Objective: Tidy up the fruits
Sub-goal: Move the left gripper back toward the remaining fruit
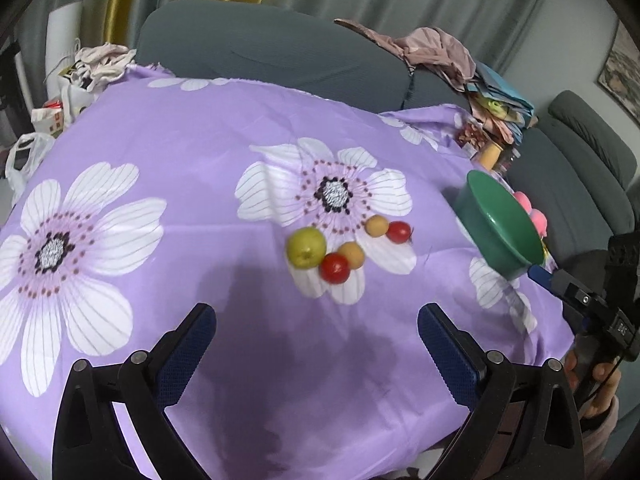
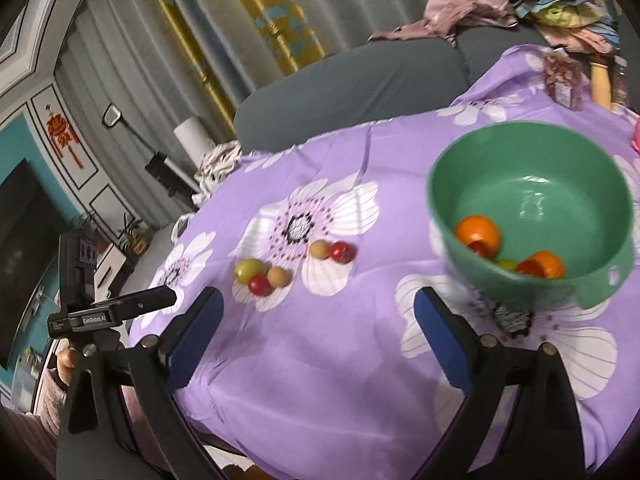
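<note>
Several small fruits lie on the purple flowered cloth (image 1: 200, 128): a green apple (image 1: 306, 247), a red tomato (image 1: 334, 267), a tan fruit (image 1: 352, 255), another tan fruit (image 1: 377, 226) and a second red tomato (image 1: 399, 232). They also show in the right wrist view, with the apple (image 2: 249, 269) at the left. A green bowl (image 2: 532, 184) at the right holds two oranges (image 2: 478, 235) and a green fruit (image 2: 506, 266). My left gripper (image 1: 316, 336) is open, just short of the fruits. My right gripper (image 2: 318, 320) is open, beside the bowl.
A grey sofa (image 1: 260, 52) runs behind the table, with piled clothes (image 1: 436, 50) on it. Bags and clutter (image 1: 60, 92) sit at the far left edge. A jar and boxes (image 2: 568, 80) stand at the far right of the table. Pink items (image 1: 534, 212) lie behind the bowl (image 1: 500, 220).
</note>
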`<state>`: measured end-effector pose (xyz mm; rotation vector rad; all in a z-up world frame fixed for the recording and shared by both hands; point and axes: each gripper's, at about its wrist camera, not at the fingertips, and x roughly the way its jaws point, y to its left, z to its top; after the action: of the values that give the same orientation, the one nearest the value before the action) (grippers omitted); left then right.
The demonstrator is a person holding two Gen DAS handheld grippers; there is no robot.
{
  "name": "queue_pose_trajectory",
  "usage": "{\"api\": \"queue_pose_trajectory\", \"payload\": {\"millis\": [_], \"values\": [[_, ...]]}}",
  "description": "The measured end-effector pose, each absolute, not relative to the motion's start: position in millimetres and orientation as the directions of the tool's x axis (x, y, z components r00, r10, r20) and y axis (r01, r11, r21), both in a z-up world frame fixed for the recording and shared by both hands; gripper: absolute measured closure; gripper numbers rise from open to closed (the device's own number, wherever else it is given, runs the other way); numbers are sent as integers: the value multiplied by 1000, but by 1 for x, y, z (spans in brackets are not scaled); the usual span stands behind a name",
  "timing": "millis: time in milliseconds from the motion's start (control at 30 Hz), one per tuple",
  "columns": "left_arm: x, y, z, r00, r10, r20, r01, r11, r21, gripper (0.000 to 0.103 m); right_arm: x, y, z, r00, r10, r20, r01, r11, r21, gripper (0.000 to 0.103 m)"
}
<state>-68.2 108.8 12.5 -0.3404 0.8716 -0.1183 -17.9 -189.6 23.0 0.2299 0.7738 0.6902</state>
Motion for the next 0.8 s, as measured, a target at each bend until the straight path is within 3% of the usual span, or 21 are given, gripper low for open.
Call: {"api": "queue_pose_trajectory", "payload": {"millis": [800], "values": [[-67, 83, -1, 614, -317, -723, 84, 937, -340, 3, -4, -149, -6, 416, 632, -654, -494, 761, 421, 6]]}}
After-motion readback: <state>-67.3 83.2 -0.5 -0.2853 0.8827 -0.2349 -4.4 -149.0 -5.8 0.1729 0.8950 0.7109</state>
